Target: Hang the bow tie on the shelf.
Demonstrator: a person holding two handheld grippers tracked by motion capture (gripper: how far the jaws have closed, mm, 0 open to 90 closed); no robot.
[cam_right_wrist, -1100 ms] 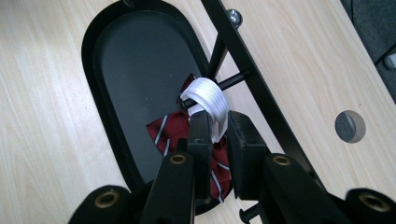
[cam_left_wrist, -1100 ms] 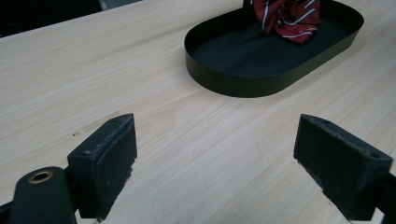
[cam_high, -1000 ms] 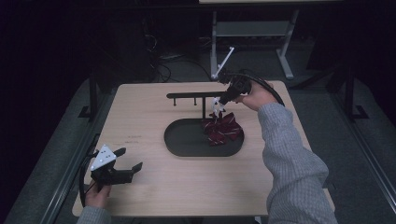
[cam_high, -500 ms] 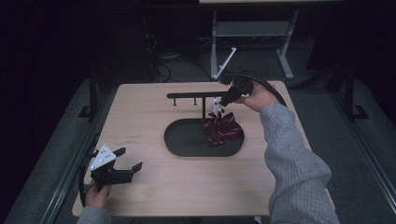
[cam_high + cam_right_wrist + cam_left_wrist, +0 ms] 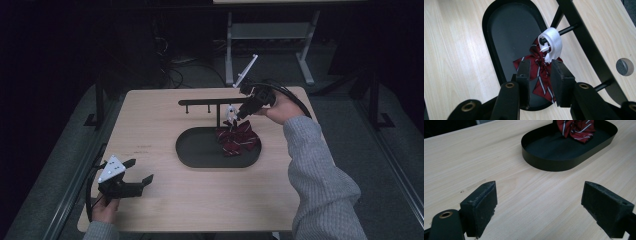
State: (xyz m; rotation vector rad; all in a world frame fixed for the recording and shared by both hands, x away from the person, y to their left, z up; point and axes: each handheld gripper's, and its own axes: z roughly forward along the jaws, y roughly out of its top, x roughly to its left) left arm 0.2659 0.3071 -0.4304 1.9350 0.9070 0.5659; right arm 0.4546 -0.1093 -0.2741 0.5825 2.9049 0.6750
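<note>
While the right tongs (image 5: 539, 75) have just been opening, jaws w/ a gap either side of the red striped bow tie (image 5: 540, 80), pads not pressing, its white strap loop (image 5: 552, 43) hangs on a peg of the black rack (image 5: 210, 103). Bow sits over the black tray's (image 5: 197, 150) far-right end, mid counter (image 5: 165, 200). Left tongs (image 5: 137, 172) wide open, empty, near the front-left corner.

A pale wooden surface (image 5: 165, 125) has a round hole (image 5: 625, 66) near its far right corner. Beyond its far edge stands a grey metal frame (image 5: 270, 35).
</note>
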